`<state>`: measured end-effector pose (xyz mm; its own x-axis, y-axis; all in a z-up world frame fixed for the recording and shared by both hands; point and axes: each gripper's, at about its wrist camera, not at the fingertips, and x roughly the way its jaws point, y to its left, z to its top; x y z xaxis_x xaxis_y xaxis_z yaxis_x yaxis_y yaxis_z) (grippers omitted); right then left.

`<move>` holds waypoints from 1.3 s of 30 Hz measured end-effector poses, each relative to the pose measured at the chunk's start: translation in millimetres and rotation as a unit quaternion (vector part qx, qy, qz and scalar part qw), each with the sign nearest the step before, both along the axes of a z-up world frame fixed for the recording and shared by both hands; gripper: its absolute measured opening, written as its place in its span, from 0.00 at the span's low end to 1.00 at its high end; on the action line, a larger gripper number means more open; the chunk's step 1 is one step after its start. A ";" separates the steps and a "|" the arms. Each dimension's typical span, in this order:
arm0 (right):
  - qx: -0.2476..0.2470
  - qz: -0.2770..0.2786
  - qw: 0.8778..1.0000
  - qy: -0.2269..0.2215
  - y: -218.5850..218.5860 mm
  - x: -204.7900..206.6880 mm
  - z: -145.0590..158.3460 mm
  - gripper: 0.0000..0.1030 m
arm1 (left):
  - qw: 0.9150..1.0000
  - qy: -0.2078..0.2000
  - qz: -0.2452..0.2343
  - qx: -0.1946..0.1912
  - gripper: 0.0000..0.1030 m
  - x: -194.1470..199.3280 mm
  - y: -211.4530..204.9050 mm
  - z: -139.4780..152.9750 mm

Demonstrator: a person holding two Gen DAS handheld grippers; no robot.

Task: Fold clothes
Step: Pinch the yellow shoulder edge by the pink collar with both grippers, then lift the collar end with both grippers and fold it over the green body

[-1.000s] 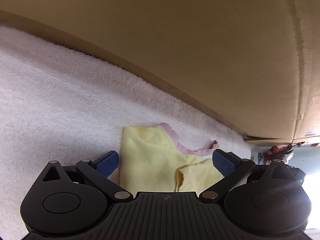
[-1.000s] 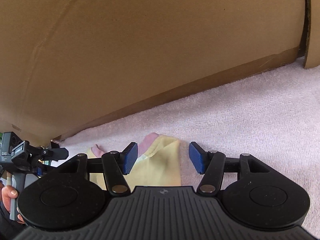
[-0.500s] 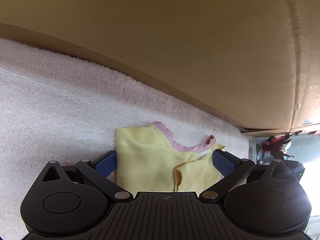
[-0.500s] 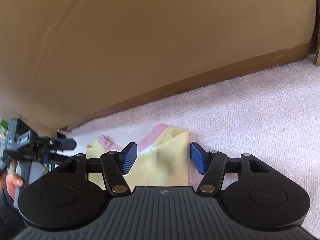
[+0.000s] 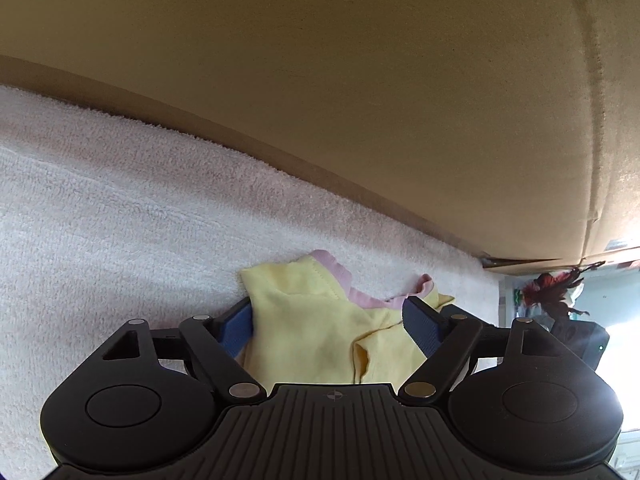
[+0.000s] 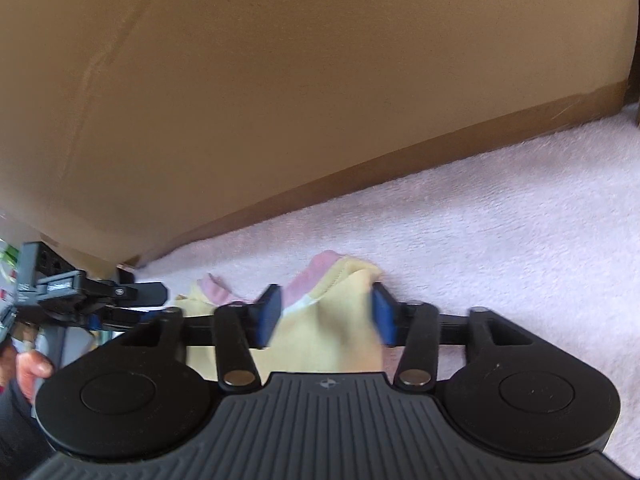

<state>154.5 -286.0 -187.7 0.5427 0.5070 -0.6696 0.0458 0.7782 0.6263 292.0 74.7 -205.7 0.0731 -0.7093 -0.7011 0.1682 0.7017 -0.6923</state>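
A small yellow garment (image 5: 296,304) with a pink collar (image 5: 362,300) lies on a pale pink towel (image 5: 120,220). One shoulder corner of it sits between the blue pads (image 5: 238,328) of my left gripper (image 5: 328,326), whose jaws are wide and closing. In the right wrist view the other corner of the garment (image 6: 324,344), with its collar (image 6: 310,280), bunches up between the pads (image 6: 266,316) of my right gripper (image 6: 324,314). Those jaws are also closing and the cloth fills the gap. The left gripper (image 6: 136,300) shows at the left edge of that view.
A tall cardboard wall (image 5: 360,100) stands along the towel's far edge, close behind the garment (image 6: 280,100). A person's hand (image 6: 32,364) shows at the lower left of the right wrist view. Red artificial flowers (image 5: 554,284) sit beyond the towel's end. Bare towel (image 6: 500,240) spreads to the right.
Both pairs of pads have moved inward toward the garment. In the right wrist view the yellow cloth has risen and bunched between the pads. Neither hand has shifted.
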 end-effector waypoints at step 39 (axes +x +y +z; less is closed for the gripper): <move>-0.003 0.058 0.994 -0.089 6.8 -127.3 71.7 0.05 | 0.990 -0.138 -0.021 -0.006 0.04 -142.0 42.1 75.0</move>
